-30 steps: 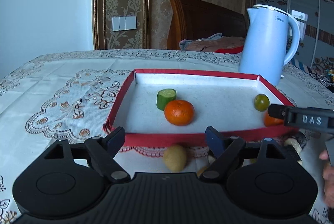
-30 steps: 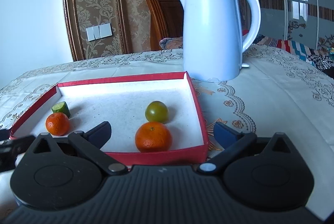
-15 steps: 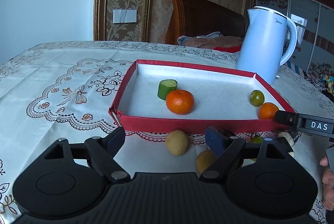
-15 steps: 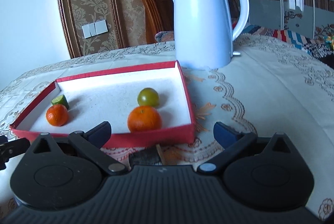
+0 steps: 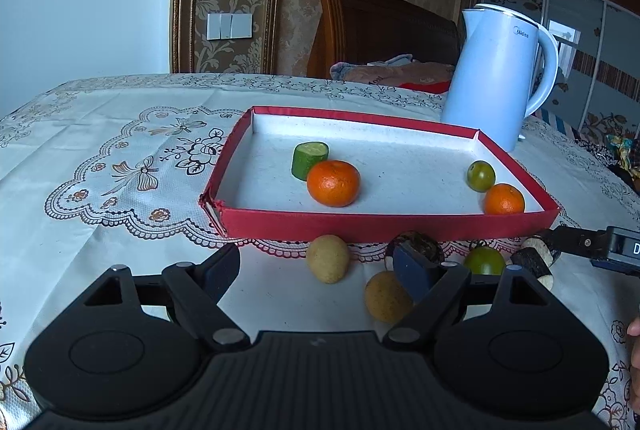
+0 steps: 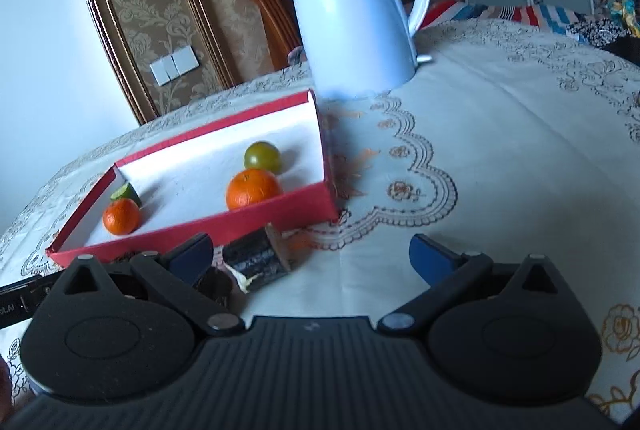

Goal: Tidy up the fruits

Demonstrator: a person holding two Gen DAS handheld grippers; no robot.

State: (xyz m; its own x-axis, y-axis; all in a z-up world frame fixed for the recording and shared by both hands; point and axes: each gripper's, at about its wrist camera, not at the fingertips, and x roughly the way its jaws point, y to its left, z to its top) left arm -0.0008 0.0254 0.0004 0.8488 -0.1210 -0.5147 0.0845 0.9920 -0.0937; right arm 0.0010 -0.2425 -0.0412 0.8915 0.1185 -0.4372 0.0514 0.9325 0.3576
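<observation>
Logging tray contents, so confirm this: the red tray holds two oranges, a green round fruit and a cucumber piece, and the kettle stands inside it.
Wrong on the kettle: the left wrist view shows it on the tablecloth behind the red tray. The contents are right.

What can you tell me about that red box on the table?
The red box is a shallow, open rectangular tray, seemingly cardboard, red outside with a white lining. Its near left corner looks torn. It lies flat on the lace tablecloth, in front of the white kettle. Inside sit two oranges, a green cucumber piece and a small green fruit.
</observation>
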